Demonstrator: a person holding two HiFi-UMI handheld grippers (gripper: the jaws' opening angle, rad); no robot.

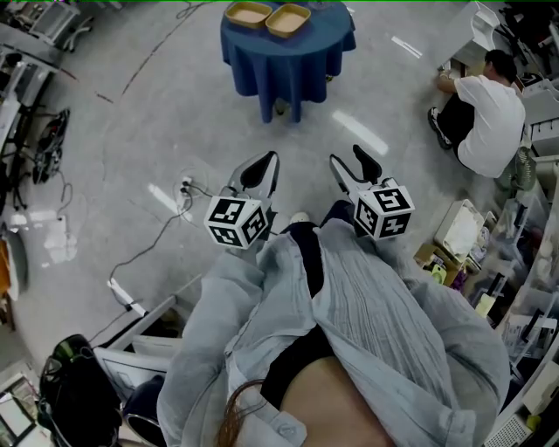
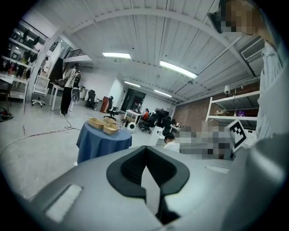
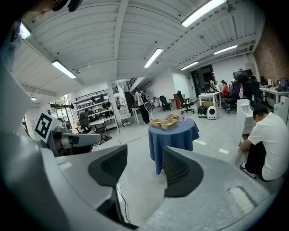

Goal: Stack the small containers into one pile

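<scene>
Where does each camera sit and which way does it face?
Head view: on the person's head, facing steeply down; shows left gripper, right gripper and shirt.
Left gripper view: on the left gripper, looking along its shut jaws toward the table.
Right gripper view: on the right gripper, looking between its open jaws toward the table.
Shared: all three show the table with two containers.

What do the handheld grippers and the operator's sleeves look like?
The left gripper and right gripper have light grey bodies with black ribbed pads. Each carries a white cube with black square markers. The person wears a pale blue-grey crinkled long-sleeved shirt.
</scene>
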